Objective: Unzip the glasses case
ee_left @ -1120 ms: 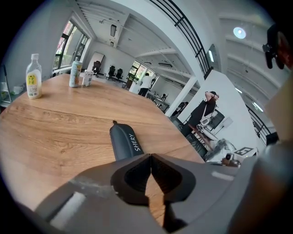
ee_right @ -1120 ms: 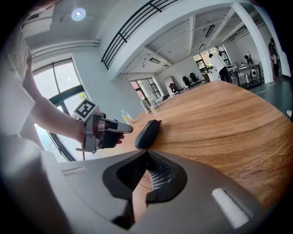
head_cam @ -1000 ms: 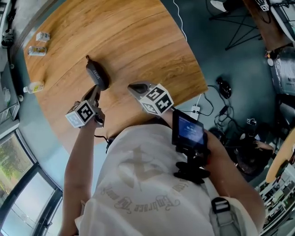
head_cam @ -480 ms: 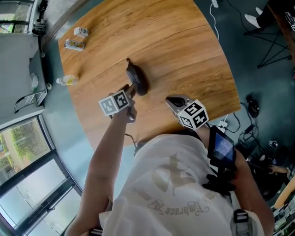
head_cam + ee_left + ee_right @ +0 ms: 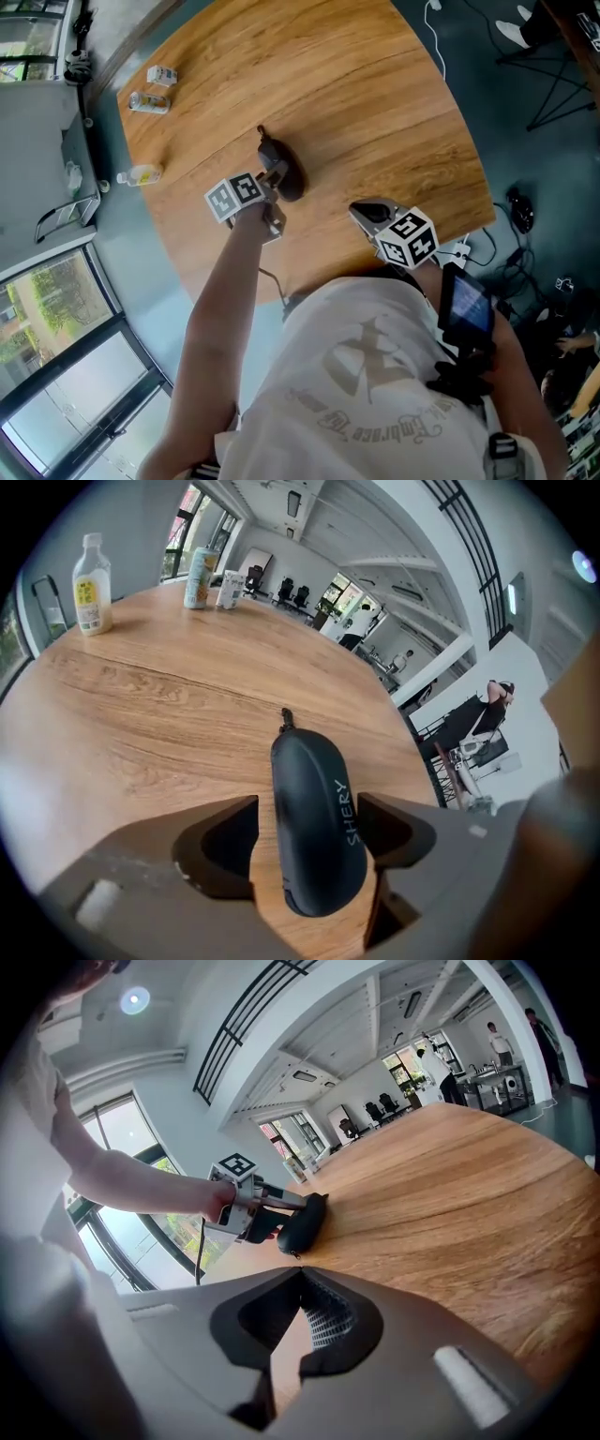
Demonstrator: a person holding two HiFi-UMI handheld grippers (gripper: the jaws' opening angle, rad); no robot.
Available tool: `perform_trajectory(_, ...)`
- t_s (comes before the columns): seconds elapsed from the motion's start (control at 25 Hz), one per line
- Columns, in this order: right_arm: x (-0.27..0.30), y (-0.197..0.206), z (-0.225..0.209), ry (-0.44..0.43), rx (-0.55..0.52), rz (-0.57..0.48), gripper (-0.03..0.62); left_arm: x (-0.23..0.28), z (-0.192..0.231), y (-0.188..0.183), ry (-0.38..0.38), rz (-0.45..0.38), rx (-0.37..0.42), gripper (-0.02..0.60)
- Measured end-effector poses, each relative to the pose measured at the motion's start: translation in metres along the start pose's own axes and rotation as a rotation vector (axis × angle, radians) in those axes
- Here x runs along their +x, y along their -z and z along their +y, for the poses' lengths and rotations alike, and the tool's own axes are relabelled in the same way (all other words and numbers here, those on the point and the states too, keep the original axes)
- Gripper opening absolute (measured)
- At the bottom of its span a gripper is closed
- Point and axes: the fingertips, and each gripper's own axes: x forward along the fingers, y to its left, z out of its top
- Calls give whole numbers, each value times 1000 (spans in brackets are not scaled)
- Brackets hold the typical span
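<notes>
A black zipped glasses case (image 5: pixel 289 176) lies on the round wooden table (image 5: pixel 375 94), its zip pull (image 5: pixel 285 714) at the far end. My left gripper (image 5: pixel 275 174) points down over the case's near end. Its jaws have just been opening and now stand wide on either side of the case (image 5: pixel 314 855), with a gap showing on the left side. The right gripper (image 5: pixel 362 212) hovers over the table near its front edge, jaws shut and empty (image 5: pixel 300 1274). From there I see the case (image 5: pixel 302 1222) and the left gripper (image 5: pixel 258 1206) on it.
A small bottle (image 5: pixel 141 174), a can (image 5: pixel 150 101) and a carton (image 5: pixel 161 73) stand by the table's far left edge. Cables and a power strip (image 5: pixel 459 251) lie on the floor to the right. A phone (image 5: pixel 466 305) hangs at the person's chest.
The left gripper has come forward and down over the case's near end, and its jaws have opened around it. The right gripper has barely shifted.
</notes>
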Motion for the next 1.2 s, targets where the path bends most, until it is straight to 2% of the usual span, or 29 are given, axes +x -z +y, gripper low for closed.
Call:
perform_trajectory(0.12,-2,3,-1,1,8,4,8,8,1,4,0,40,4,393)
perform_trajectory(0.32,-6,11,-4,7,29,9,8,21,-14,9,16,111,69,385)
perform_trajectory(0.36,-7,12,-4,9,34,11,8,23,-15,10,13,120,66,350)
perform_trajectory(0.4,-7,13,-5,10,40,10,8,25,-15,10,10,123,60,345)
perform_trajectory(0.52,-10,17,-7,12,58,10,8,27,-15,10,13,128,44,347)
perform_trajectory(0.64,-11,22,-9,17,74,14,8,29,-17,22,44,171,18,344)
perform_trajectory(0.84,-10,21,-6,7,78,12,8,27,-26,43,67,225,43,338)
perform_trajectory(1.0,-7,19,-1,-4,69,13,8,16,-28,61,142,225,42,331)
perform_trajectory(1.2,-7,23,-1,-14,56,24,8,-19,-39,80,301,129,-110,330)
